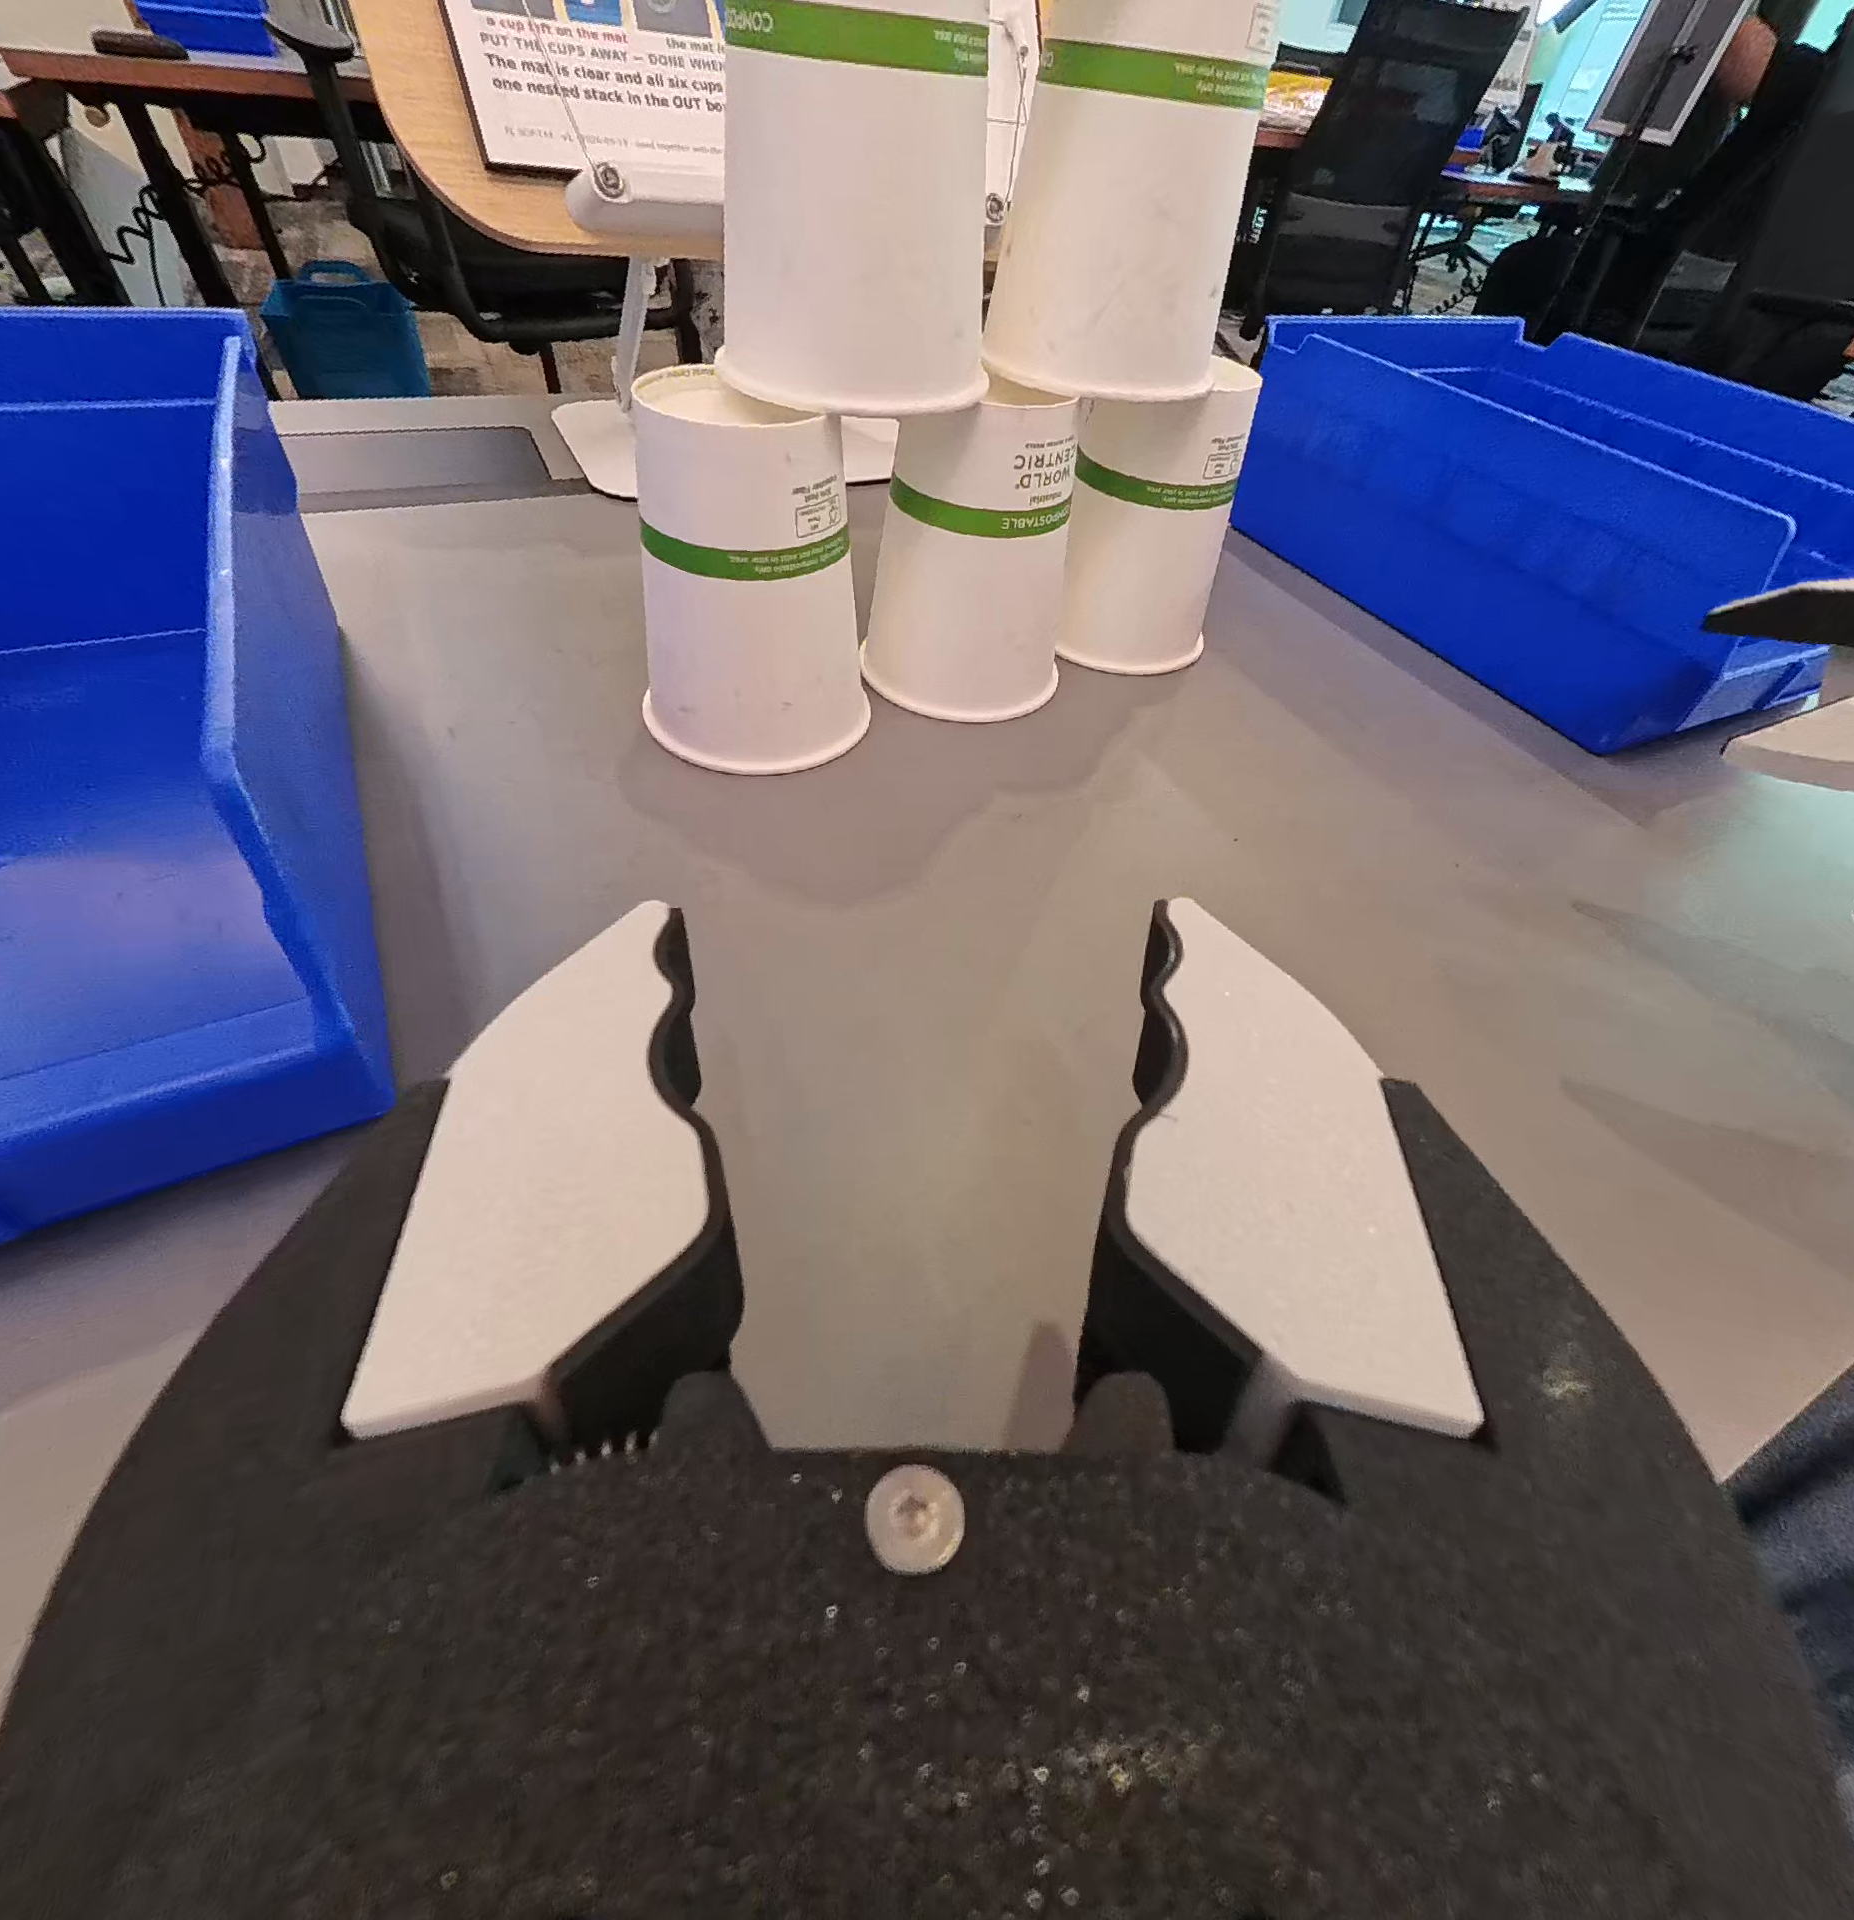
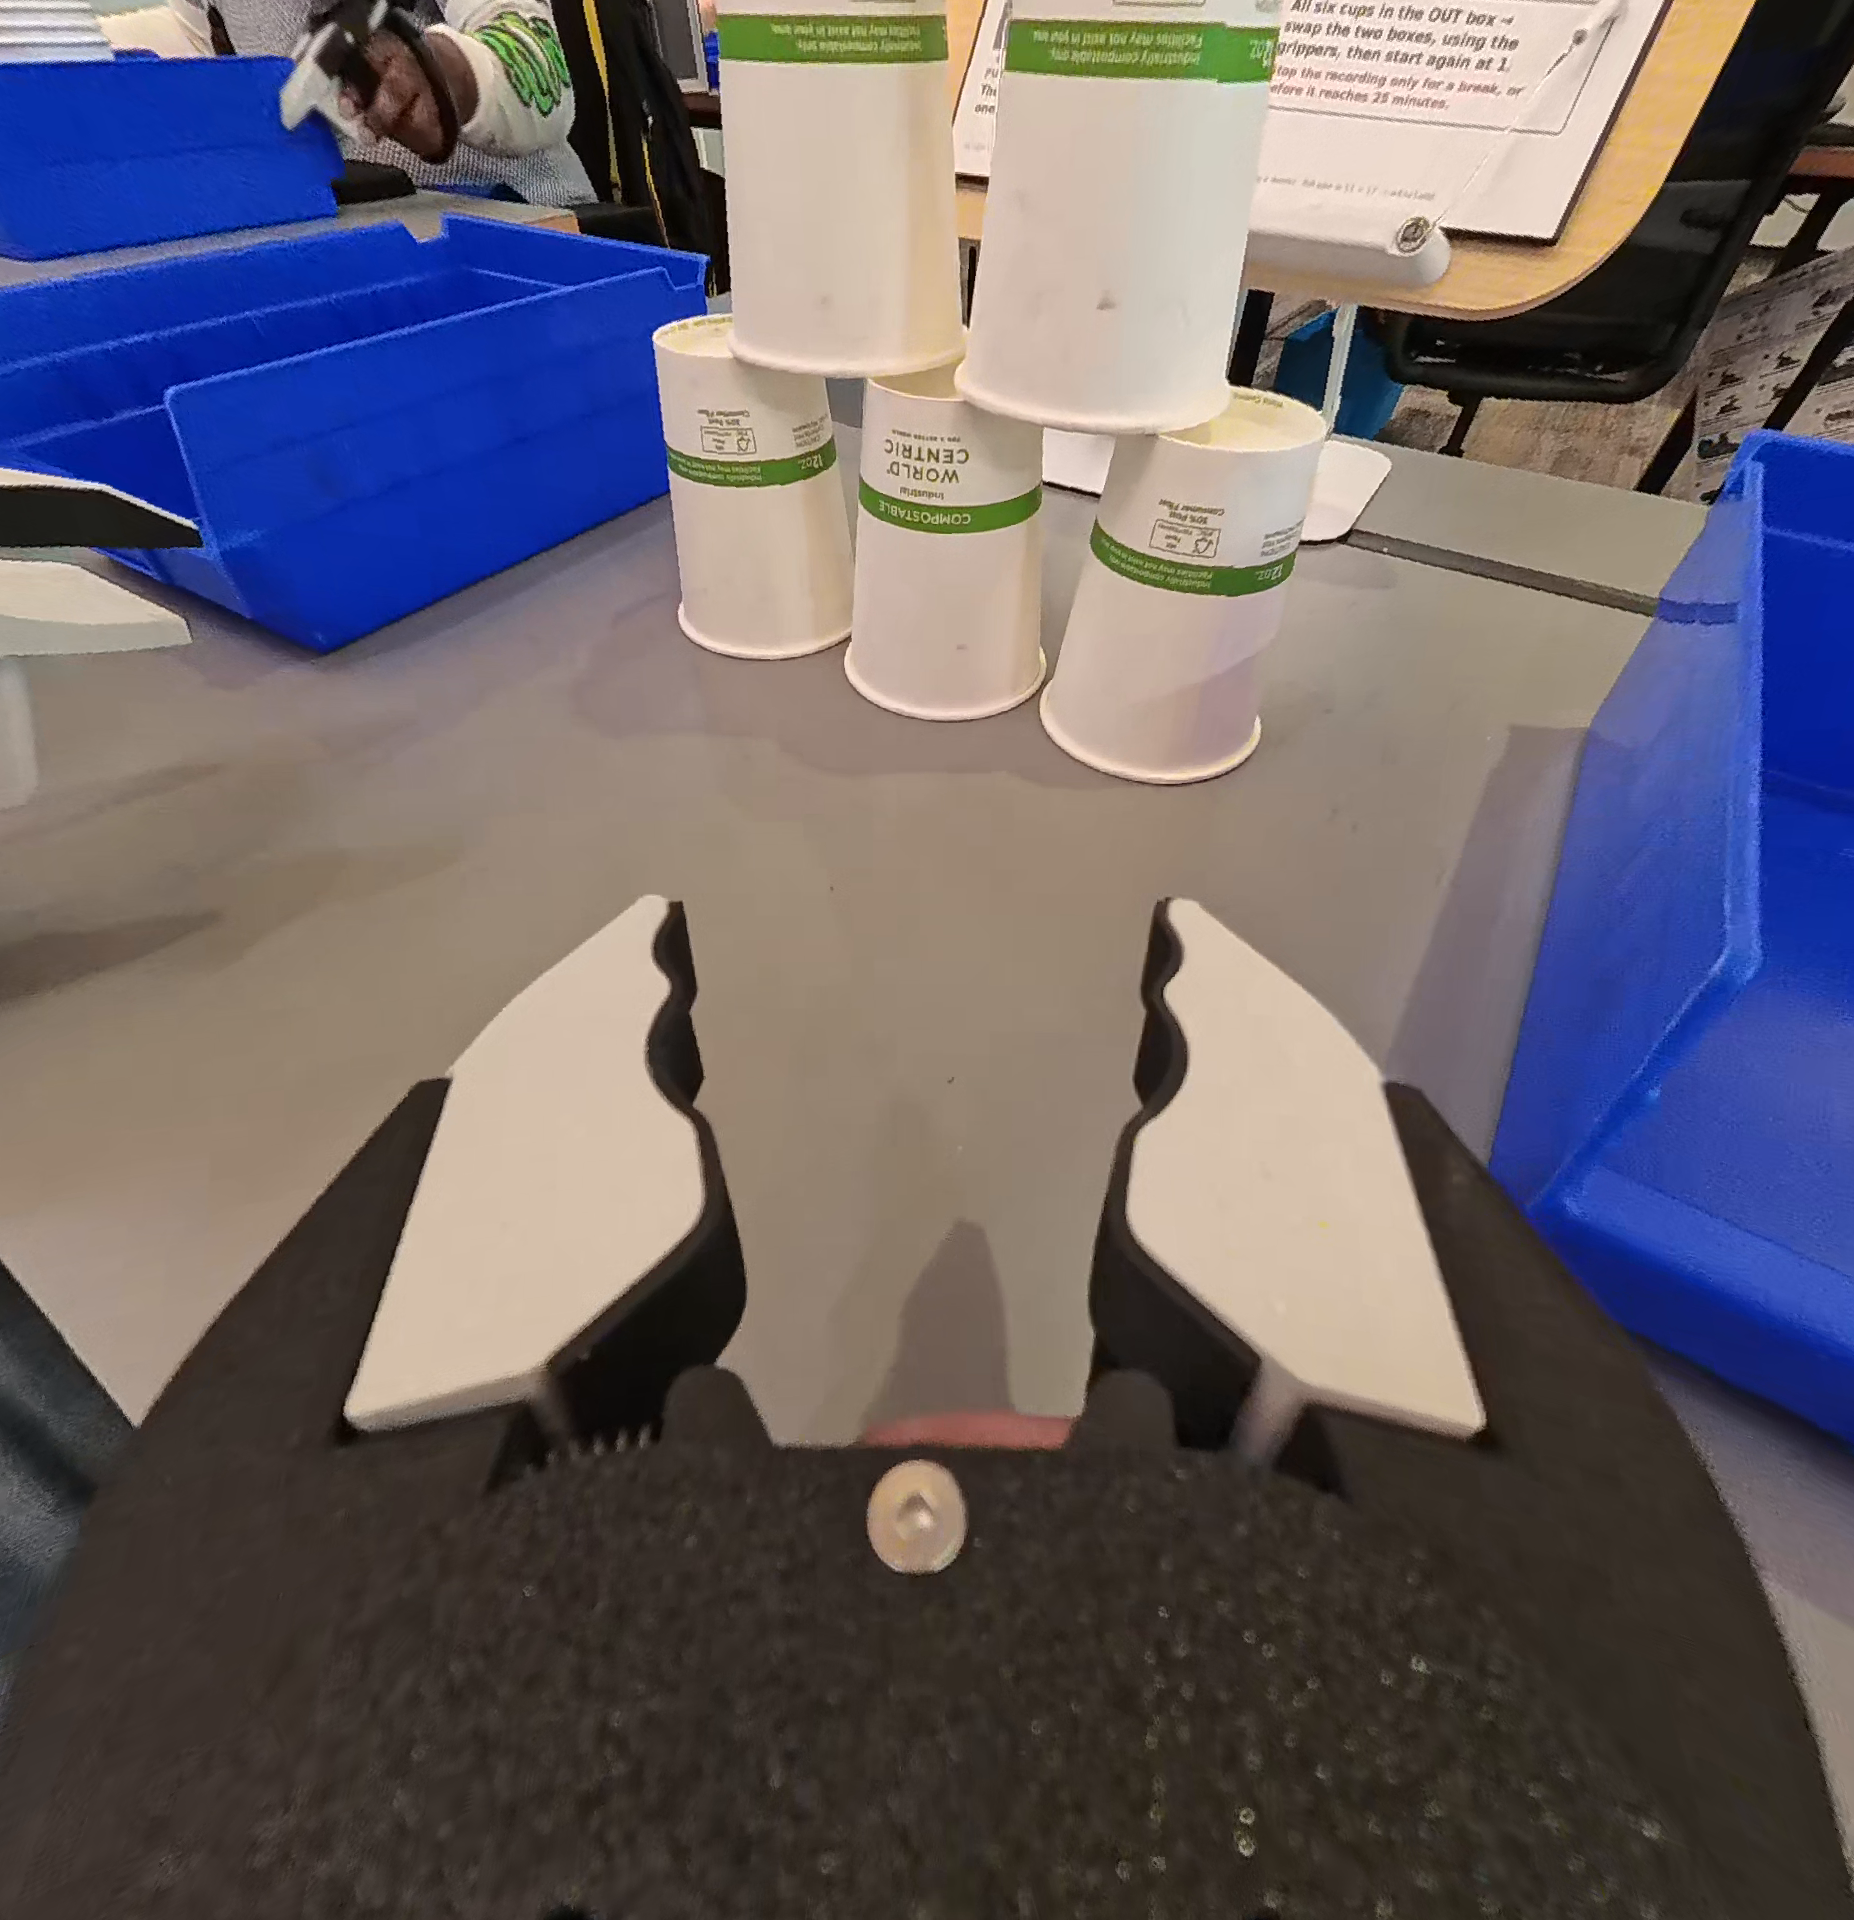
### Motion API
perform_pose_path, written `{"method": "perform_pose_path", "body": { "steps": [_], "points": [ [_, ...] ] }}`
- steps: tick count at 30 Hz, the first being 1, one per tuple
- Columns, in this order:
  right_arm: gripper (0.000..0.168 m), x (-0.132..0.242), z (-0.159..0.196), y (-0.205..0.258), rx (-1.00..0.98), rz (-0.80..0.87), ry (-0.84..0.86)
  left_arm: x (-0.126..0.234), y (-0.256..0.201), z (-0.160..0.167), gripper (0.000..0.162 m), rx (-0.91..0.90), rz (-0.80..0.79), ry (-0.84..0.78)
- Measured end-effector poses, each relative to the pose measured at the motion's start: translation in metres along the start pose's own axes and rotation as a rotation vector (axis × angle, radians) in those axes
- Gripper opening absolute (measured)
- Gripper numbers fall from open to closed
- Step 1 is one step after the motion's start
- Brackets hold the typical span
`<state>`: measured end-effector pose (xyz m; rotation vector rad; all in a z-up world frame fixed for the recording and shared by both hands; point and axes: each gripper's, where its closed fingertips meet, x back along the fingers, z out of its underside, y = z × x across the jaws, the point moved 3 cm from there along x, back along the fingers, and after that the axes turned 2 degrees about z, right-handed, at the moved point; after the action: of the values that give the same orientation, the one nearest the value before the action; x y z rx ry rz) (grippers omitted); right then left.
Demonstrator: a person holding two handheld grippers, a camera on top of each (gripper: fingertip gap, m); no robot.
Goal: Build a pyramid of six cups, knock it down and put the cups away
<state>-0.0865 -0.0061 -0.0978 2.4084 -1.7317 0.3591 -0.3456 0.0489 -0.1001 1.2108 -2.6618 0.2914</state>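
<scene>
White paper cups with a green band stand upside down on the grey mat [image 1: 1318, 935]. Three form the bottom row: left cup [image 1: 746, 582], middle cup [image 1: 970, 571], right cup [image 1: 1146, 540]. Two more cups [image 1: 850, 208] [image 1: 1120, 218] stand on top of them; their tops run out of frame, so anything higher is hidden. The same stack shows in the right wrist view [image 2: 944, 561]. My left gripper [image 1: 918, 925] is open and empty, in front of the stack. My right gripper [image 2: 918, 920] is open and empty, also short of the stack.
A blue bin [image 1: 154, 748] sits left of the mat and another blue bin [image 1: 1525, 520] to the right. The right gripper's fingertip [image 1: 1796, 613] pokes in at the right edge. A sign board [image 2: 1422, 125] stands behind the cups. A person [image 2: 487, 83] sits at another table.
</scene>
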Motion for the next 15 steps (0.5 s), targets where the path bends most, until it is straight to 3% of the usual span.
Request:
{"method": "perform_pose_path", "body": {
  "steps": [1,3,5,8,10,12,15],
  "points": [
    [0.078,0.0,0.001,0.001,0.004,-0.006,0.004,0.0,-0.001,0.0,0.082,-0.003,0.003,0.002],
    [0.054,0.0,0.004,0.007,0.031,-0.048,0.032,-0.001,-0.001,0.001,0.082,-0.005,0.006,0.005],
    [0.0,-0.001,0.008,0.022,0.086,-0.151,0.075,0.0,0.0,0.0,0.082,-0.023,0.005,0.006],
    [0.0,-0.016,0.004,0.075,0.2,-0.366,0.141,0.006,0.013,-0.008,0.08,-0.077,-0.046,-0.021],
    [0.0,-0.016,0.018,0.153,0.36,-0.73,0.258,0.01,0.027,-0.012,0.079,-0.069,-0.076,-0.035],
    [0.0,-0.006,0.046,0.217,0.655,-1.026,0.403,0.013,0.041,-0.014,0.078,-0.014,-0.088,-0.046],
    [0.0,-0.044,0.054,0.245,0.917,-1.054,0.448,0.011,0.058,-0.015,0.079,0.064,-0.087,-0.053]
  ]
}}
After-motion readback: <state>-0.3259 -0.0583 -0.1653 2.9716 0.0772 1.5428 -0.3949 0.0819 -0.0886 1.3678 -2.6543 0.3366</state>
